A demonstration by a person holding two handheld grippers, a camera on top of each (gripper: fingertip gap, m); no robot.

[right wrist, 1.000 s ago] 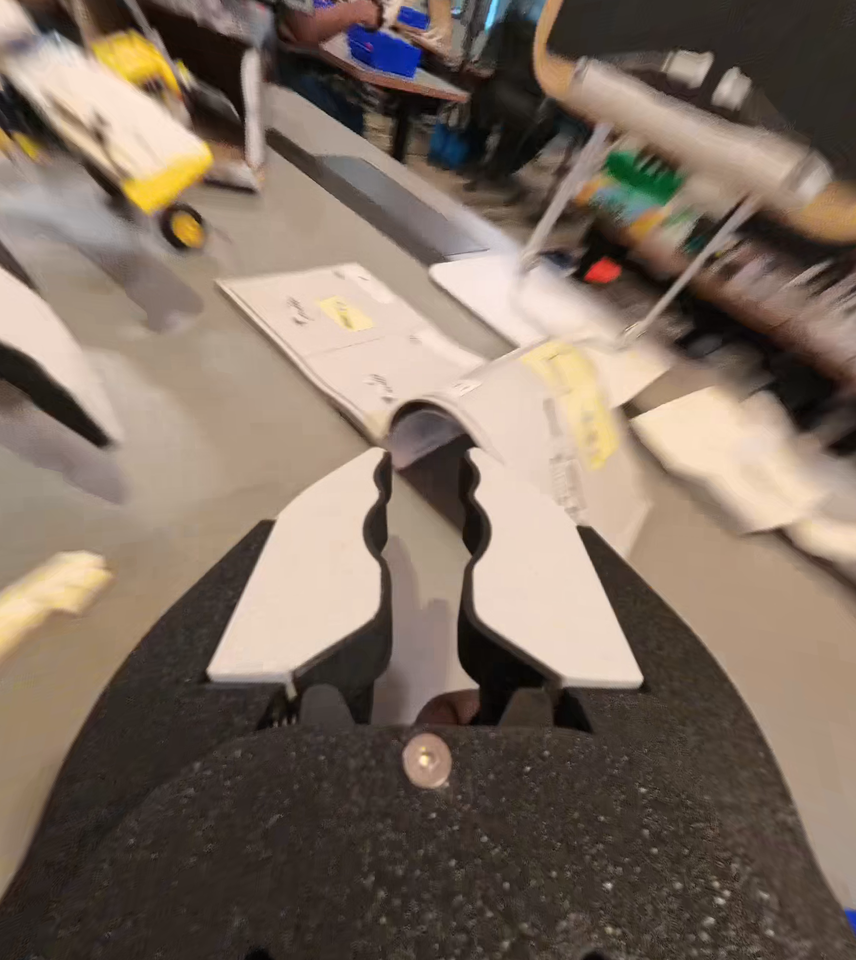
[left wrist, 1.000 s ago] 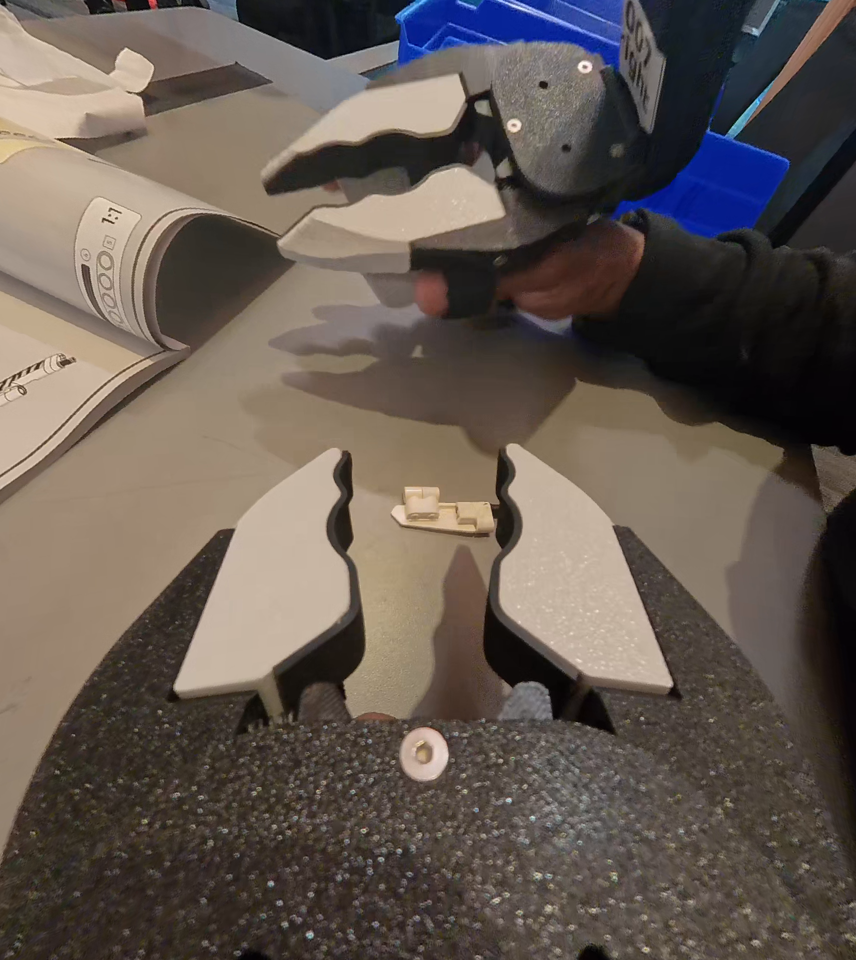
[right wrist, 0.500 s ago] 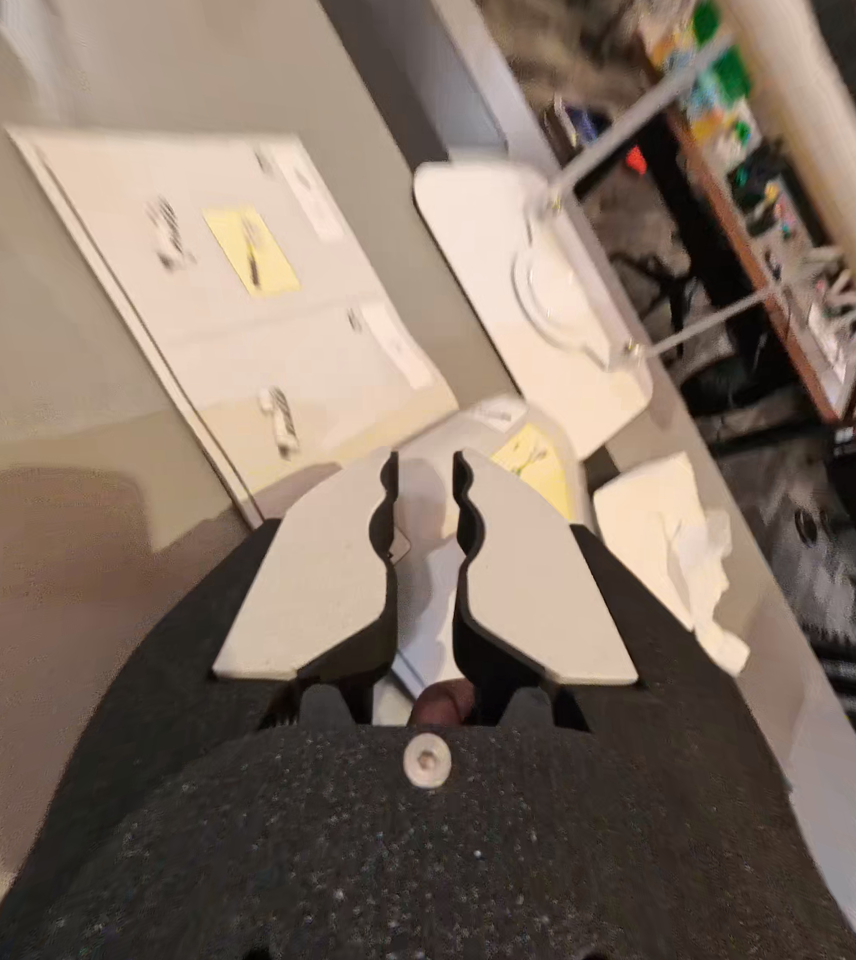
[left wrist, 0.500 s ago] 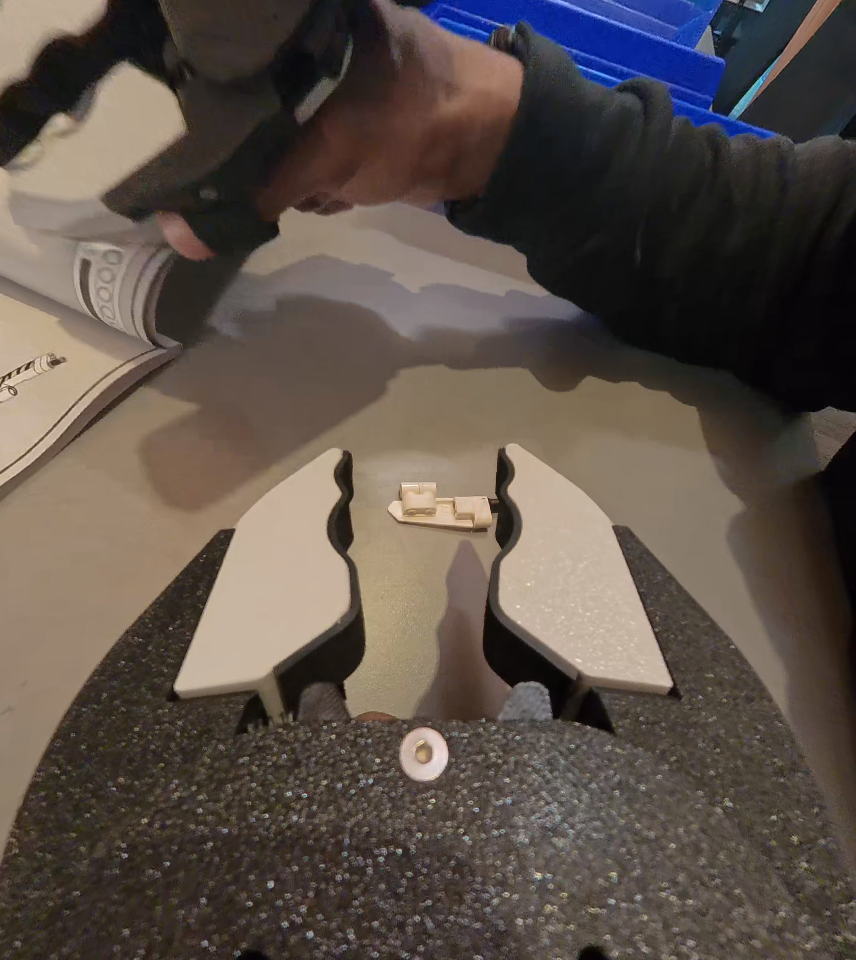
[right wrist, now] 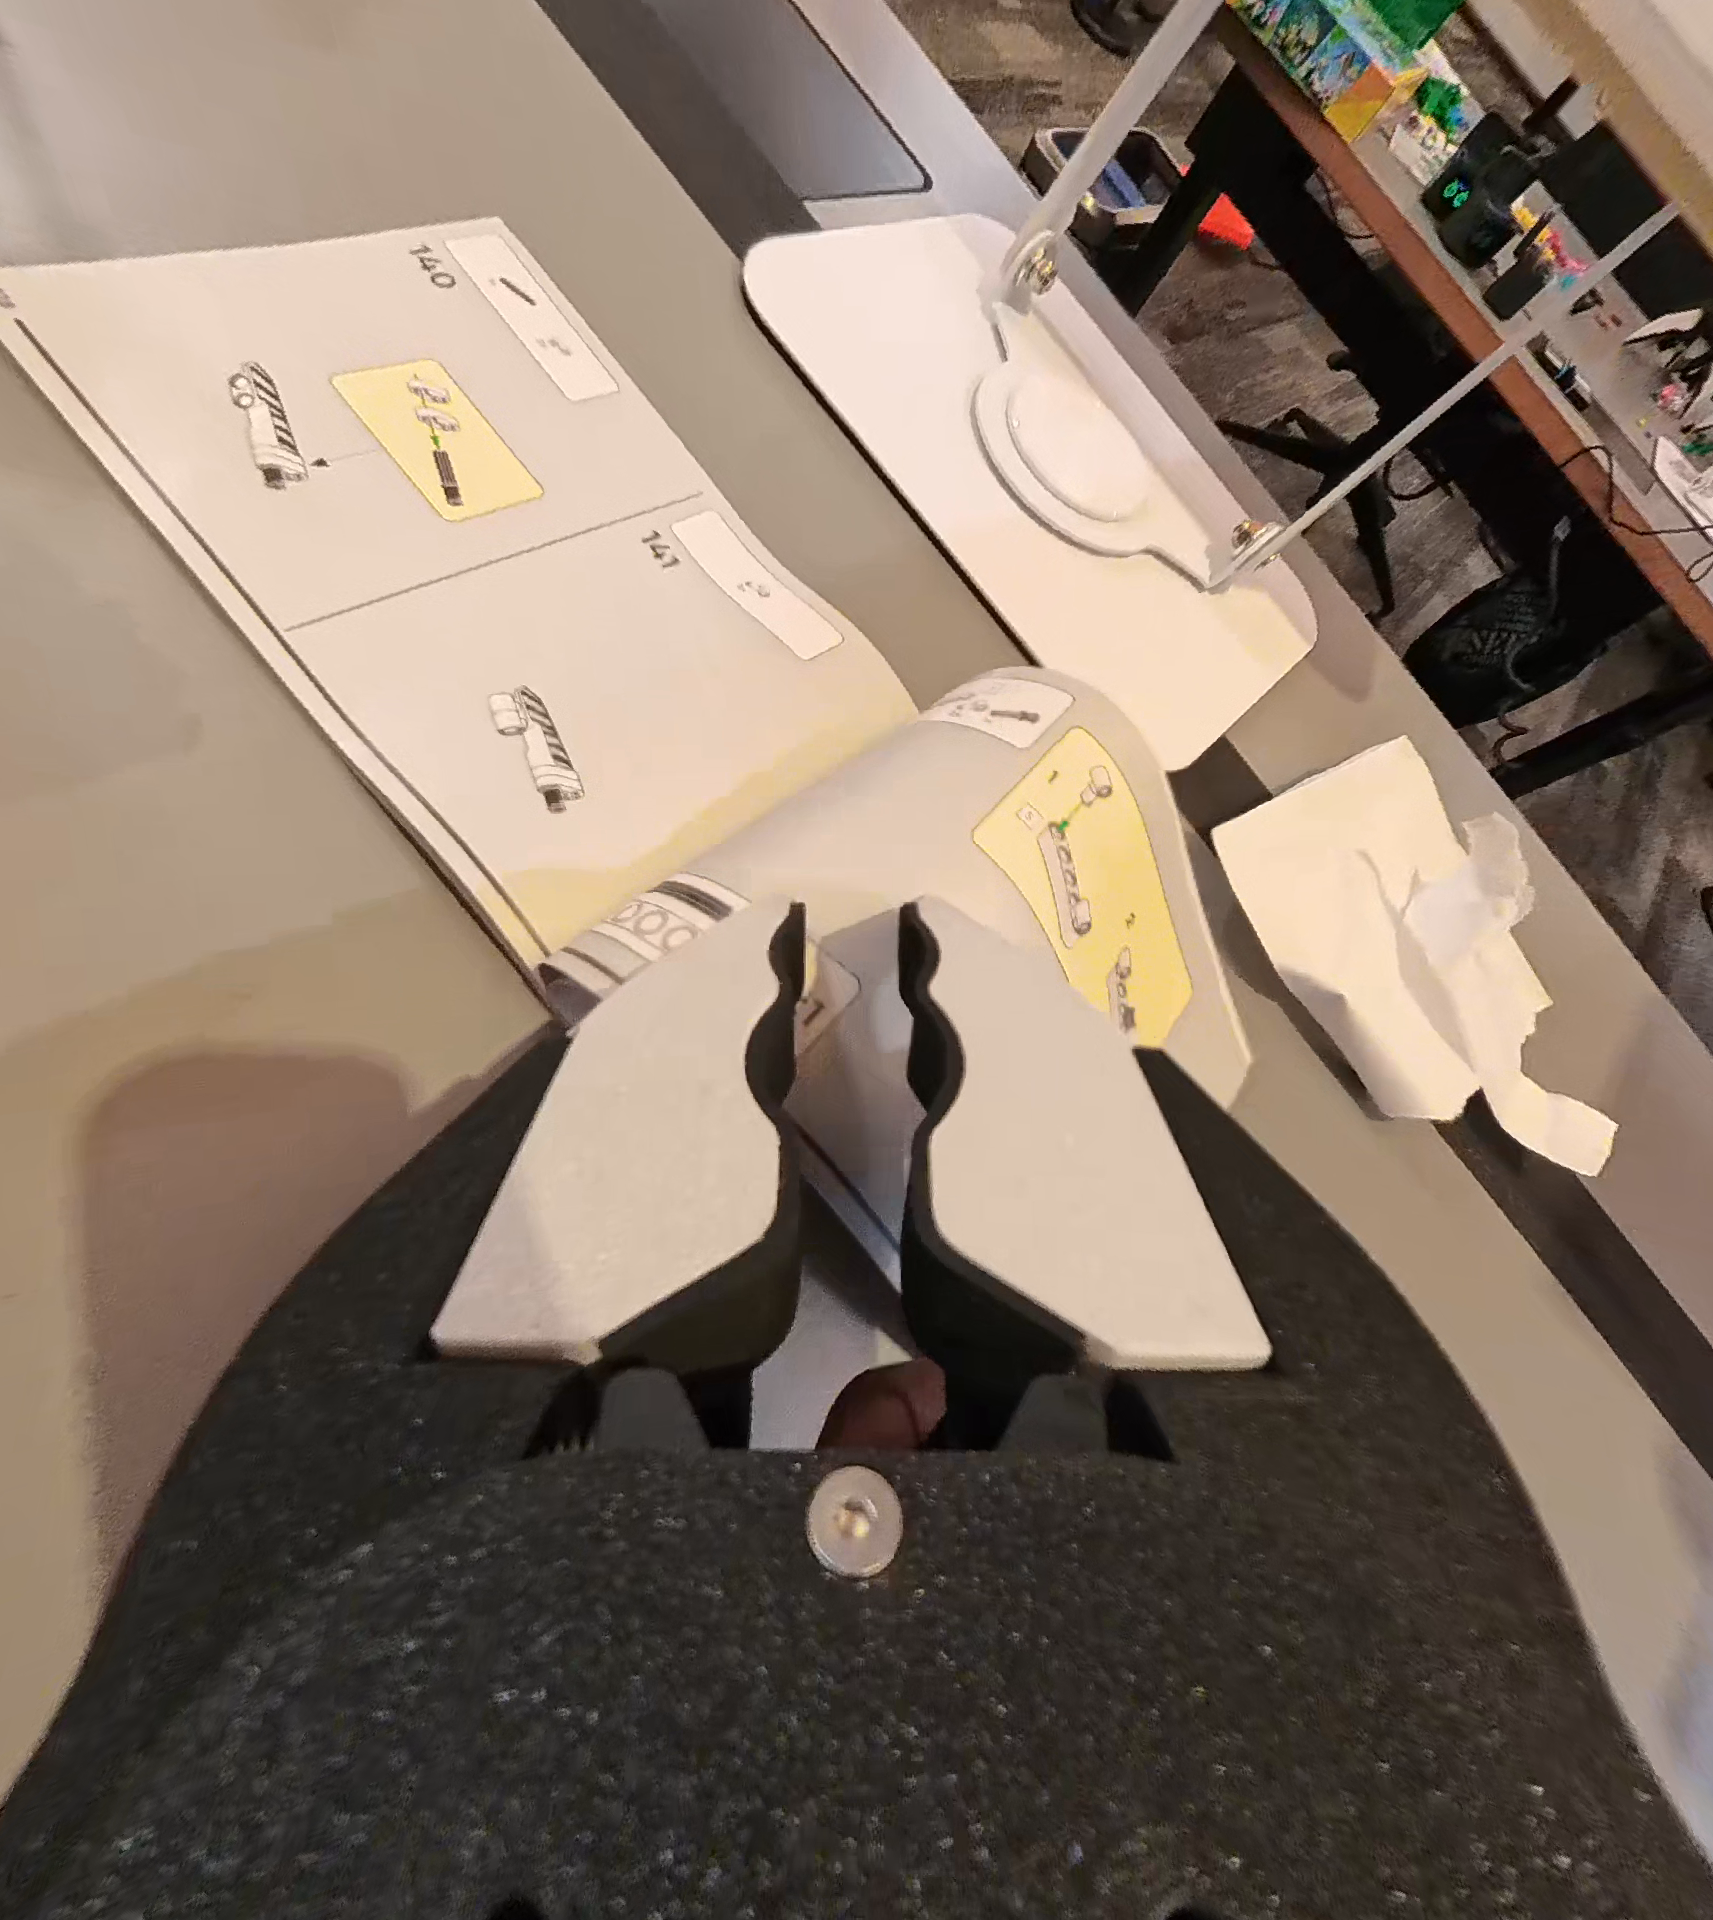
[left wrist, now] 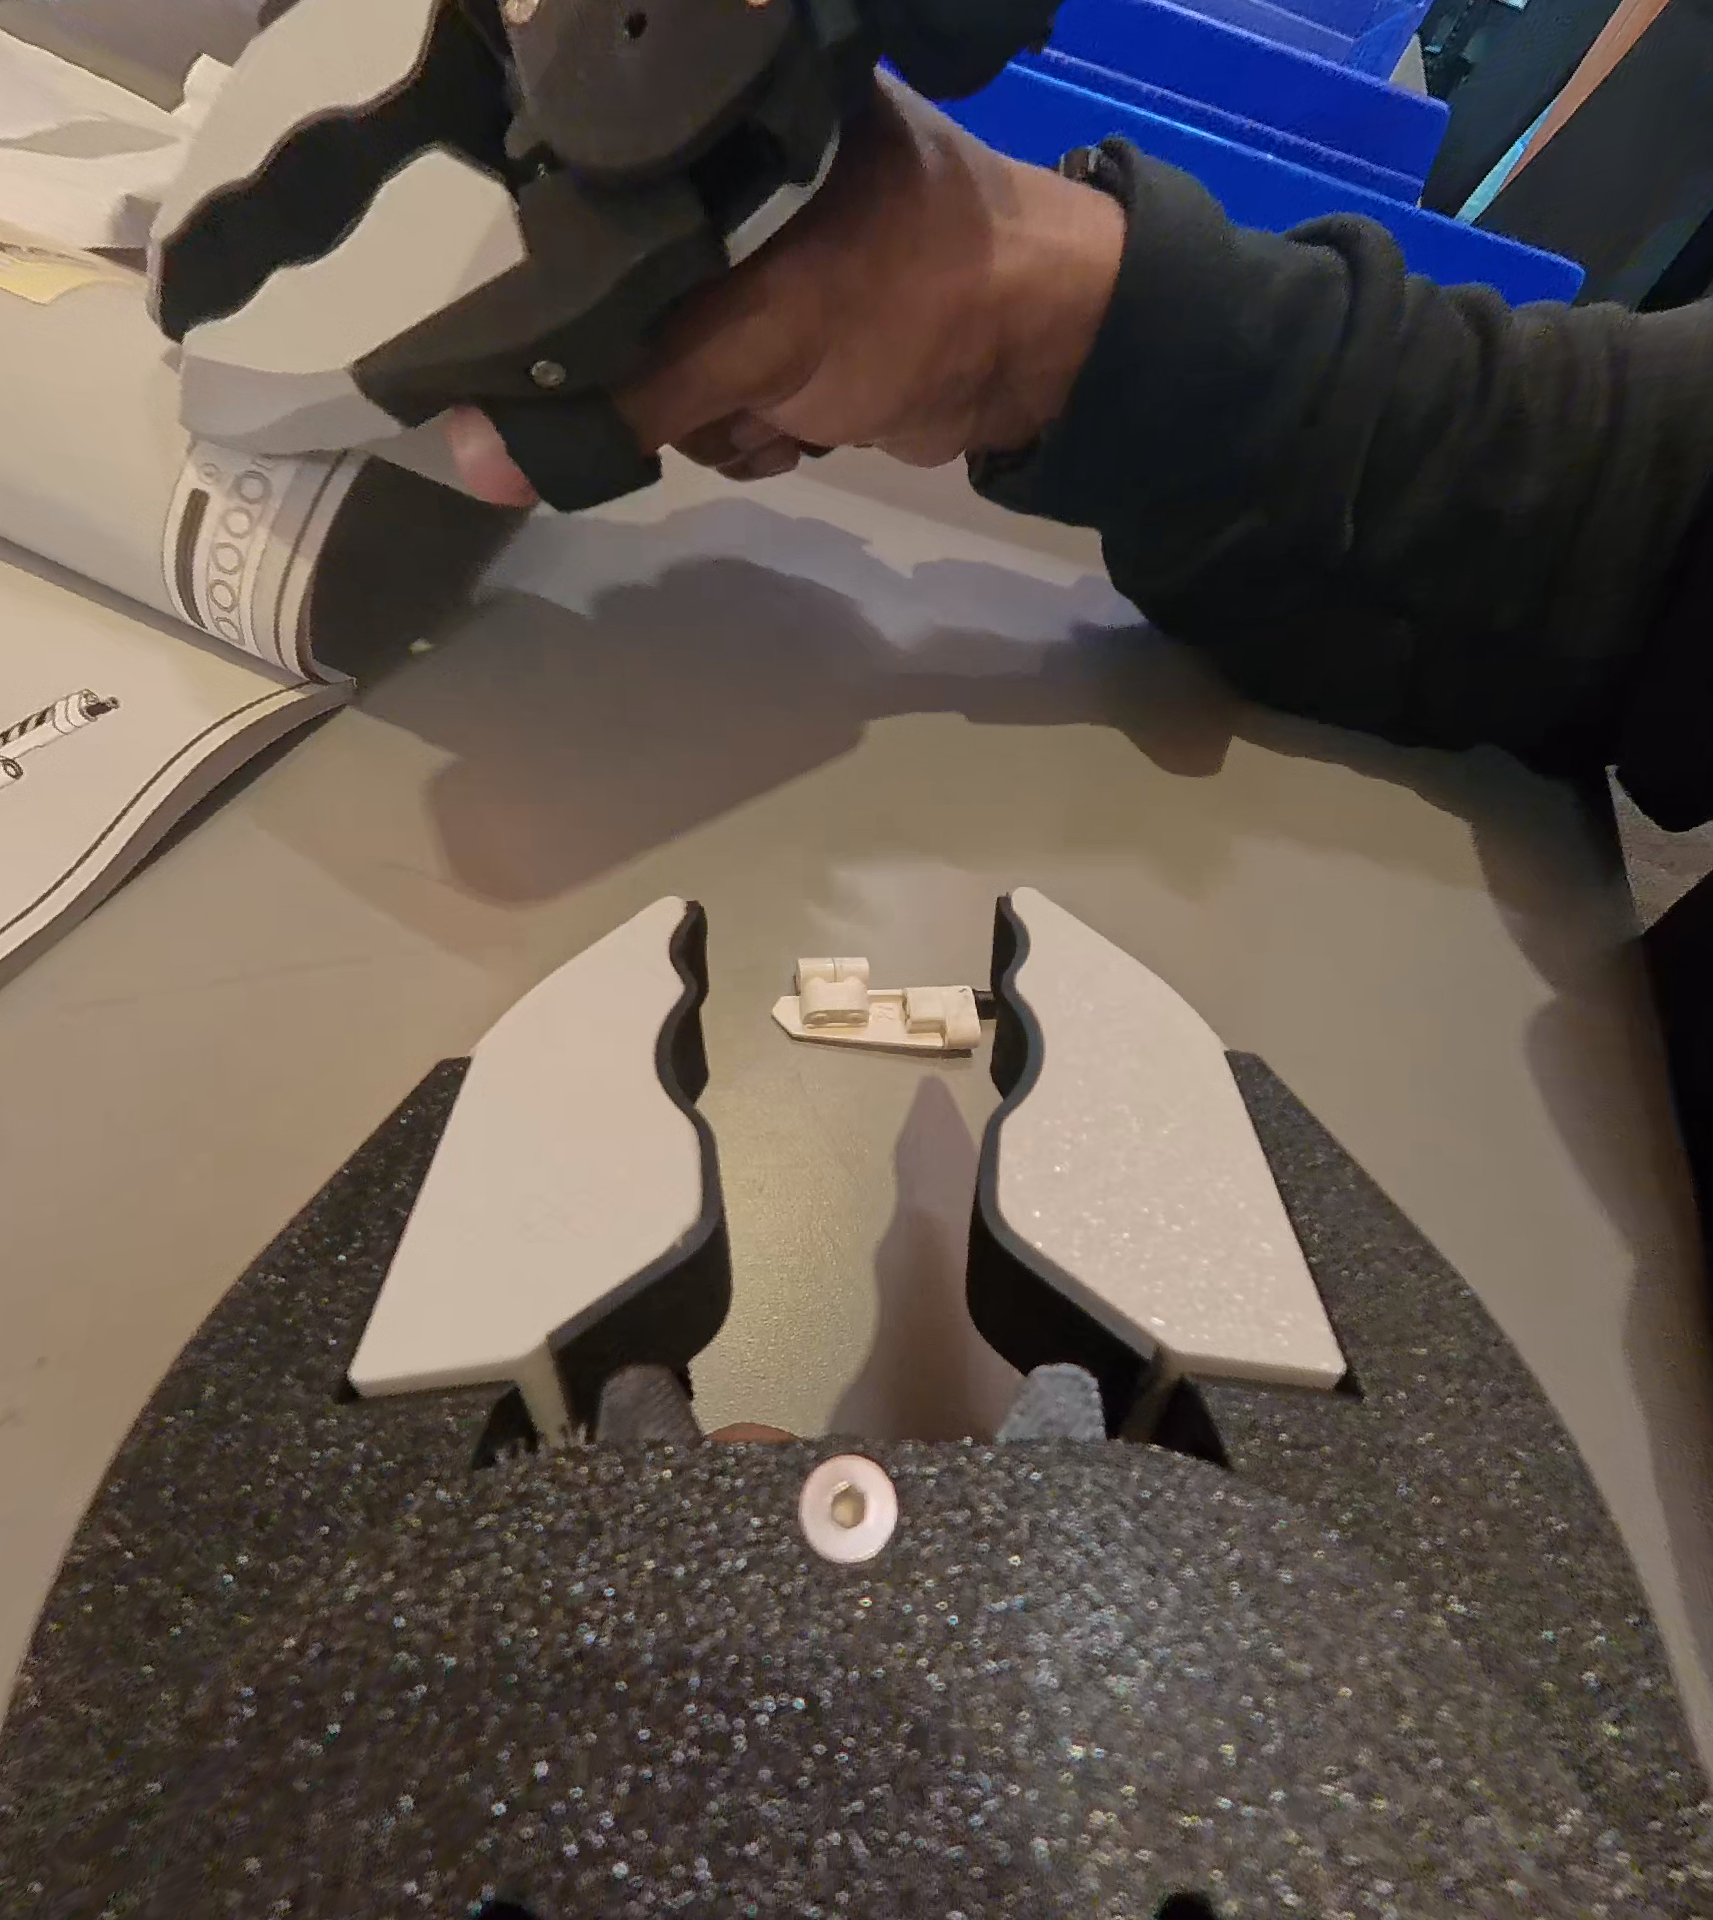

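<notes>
Left gripper (left wrist: 847,961) low over the smooth grey table (left wrist: 208,1039), flat pale-grey fingers (left wrist: 561,1164) with wavy black inner pads spread wide, gripping nothing. Between the tips, flat on the table: a small white plastic building-toy assembly (left wrist: 878,1003), a thin plate with one pointed end, two little rounded blocks on top and a black pin stub at the end toward the right-hand finger. That end just beside the right-hand pad, contact not clear; clear gap to the left-hand pad. Body of the gripper in coarse, speckled black material with a round pale bolt head in the middle.

Right gripper (right wrist: 847,935) held in a hand (left wrist: 893,343) with a dark knitted sleeve, angled down over the open instruction booklet (right wrist: 416,499). Fingers parted with a narrow gap, closing on nothing; beneath them the arched, curling grey page (right wrist: 987,800) with its yellow printed panel. From the left wrist view, lower finger right at the top of that bulging page; touching or not, cannot tell. Booklet pages matte, with small line drawings of parts.

Beside the booklet, a white rounded-corner lamp base (right wrist: 935,364) with slim metal rods, and a crumpled white paper tissue (right wrist: 1403,935). Behind the sleeve, glossy blue plastic bins (left wrist: 1247,135).
</notes>
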